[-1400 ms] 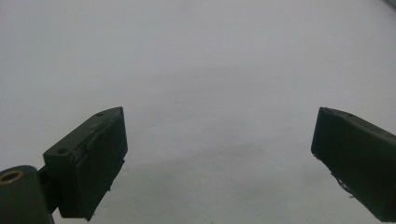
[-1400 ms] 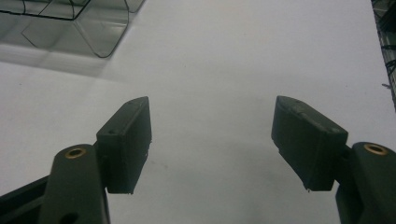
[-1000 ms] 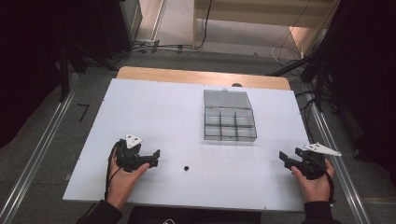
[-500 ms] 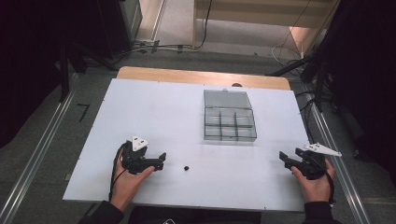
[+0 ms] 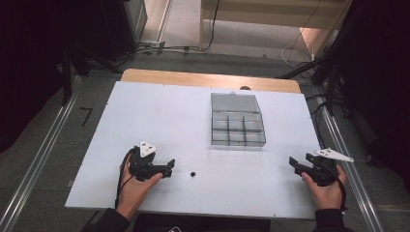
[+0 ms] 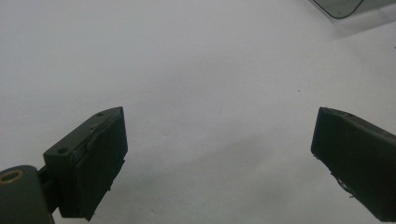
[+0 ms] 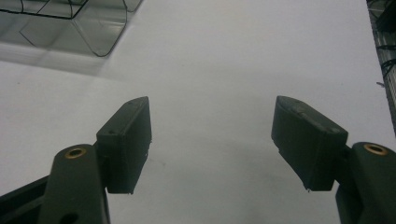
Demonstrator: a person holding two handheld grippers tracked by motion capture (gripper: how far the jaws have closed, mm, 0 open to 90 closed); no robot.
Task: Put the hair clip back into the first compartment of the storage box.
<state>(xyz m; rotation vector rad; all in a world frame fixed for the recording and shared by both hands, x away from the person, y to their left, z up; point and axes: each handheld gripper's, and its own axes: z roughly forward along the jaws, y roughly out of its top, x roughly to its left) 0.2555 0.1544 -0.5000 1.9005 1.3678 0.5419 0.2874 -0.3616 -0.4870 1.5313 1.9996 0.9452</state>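
Observation:
A small black object (image 5: 193, 173) lies on the white table (image 5: 159, 116) near its front edge. My left gripper (image 5: 169, 167) rests on the table just left of it, jaws pointing right at it with a short gap between. In the left gripper view this gripper (image 6: 219, 119) is open, with bare table between its jaws. A clear compartment box (image 5: 237, 123) with its lid up stands right of centre. My right gripper (image 5: 294, 164) sits at the front right, pointing left; in the right gripper view it (image 7: 212, 105) is open and holds nothing.
A corner of the clear box (image 6: 338, 7) shows at the top right of the left gripper view, and the box (image 7: 70, 23) shows at the top left of the right gripper view. A wooden strip (image 5: 208, 80) runs along the table's far edge. Cables lie on the floor beyond.
My left gripper has slid a little to the right and toward the front edge, closing on the small black object. The right gripper has stayed still.

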